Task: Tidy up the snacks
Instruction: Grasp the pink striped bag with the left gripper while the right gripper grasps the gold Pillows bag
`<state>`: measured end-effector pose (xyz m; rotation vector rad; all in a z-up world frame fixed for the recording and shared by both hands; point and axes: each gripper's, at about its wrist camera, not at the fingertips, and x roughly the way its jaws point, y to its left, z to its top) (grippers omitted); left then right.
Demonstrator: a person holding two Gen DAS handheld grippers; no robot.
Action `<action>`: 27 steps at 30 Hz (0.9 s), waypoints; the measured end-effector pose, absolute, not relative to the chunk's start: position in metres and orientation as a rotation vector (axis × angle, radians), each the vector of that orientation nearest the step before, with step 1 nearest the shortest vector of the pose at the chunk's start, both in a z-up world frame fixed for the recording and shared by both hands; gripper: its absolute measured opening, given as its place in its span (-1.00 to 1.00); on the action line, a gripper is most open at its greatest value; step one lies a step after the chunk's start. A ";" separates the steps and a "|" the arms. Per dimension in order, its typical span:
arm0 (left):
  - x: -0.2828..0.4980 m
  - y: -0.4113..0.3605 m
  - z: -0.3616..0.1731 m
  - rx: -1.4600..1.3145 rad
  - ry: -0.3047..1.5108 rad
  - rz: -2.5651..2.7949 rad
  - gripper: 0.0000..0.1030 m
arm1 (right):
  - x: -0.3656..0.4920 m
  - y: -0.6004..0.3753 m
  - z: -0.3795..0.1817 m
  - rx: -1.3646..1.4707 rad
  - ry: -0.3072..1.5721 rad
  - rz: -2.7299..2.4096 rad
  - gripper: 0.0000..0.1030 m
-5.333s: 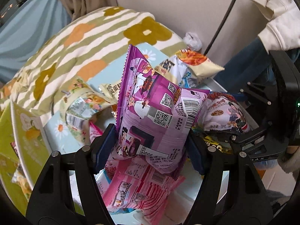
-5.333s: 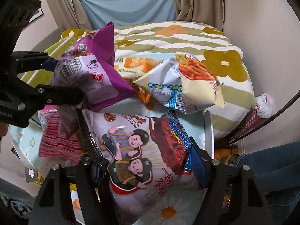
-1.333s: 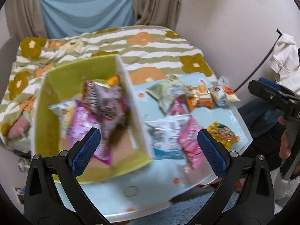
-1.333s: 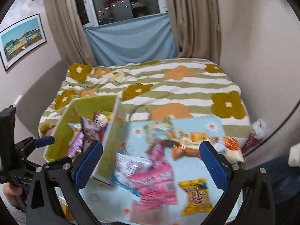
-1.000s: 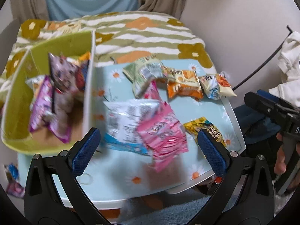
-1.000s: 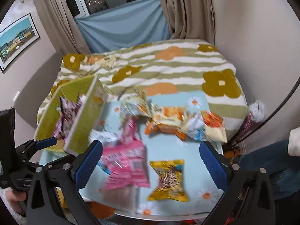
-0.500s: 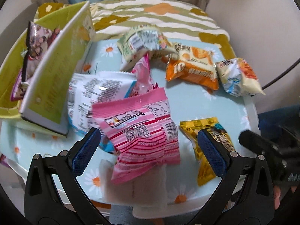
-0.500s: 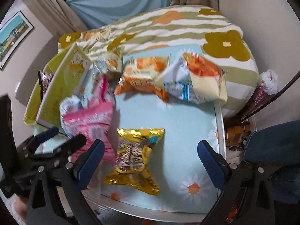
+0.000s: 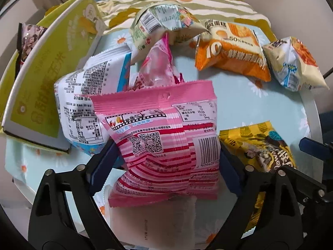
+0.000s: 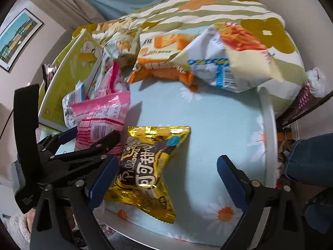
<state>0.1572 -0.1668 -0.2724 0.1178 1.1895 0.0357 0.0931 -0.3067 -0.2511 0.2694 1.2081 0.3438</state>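
Left tongs (image 9: 166, 162) clamped on pink packet (image 9: 164, 137); right tongs (image 10: 166, 179) apart beside gold packet (image 10: 149, 166).

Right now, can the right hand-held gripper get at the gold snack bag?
Probably yes. The right hand-held gripper is open just above the gold snack bag, nothing lying on the bag. Only the left hand-held gripper, closing around the pink bag, crowds its left side.

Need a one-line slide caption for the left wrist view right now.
Left tool closing around the pink striped snack packet on the daisy-print table, beside the yellow-green cardboard box.
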 end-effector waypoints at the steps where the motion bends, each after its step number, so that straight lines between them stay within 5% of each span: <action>1: 0.157 -0.166 -0.273 0.118 1.191 0.030 0.69 | 0.093 -0.305 -0.253 0.270 1.213 0.349 0.76; 9: 0.151 -0.160 -0.274 0.111 1.196 -0.018 0.38 | 0.096 -0.289 -0.268 0.271 1.252 0.385 0.58; 18: 0.144 -0.156 -0.271 0.086 1.189 -0.052 0.30 | 0.099 -0.276 -0.279 0.250 1.284 0.386 0.11; 27: 0.141 -0.158 -0.260 0.083 1.172 -0.070 0.26 | 0.090 -0.281 -0.276 0.271 1.277 0.381 -0.12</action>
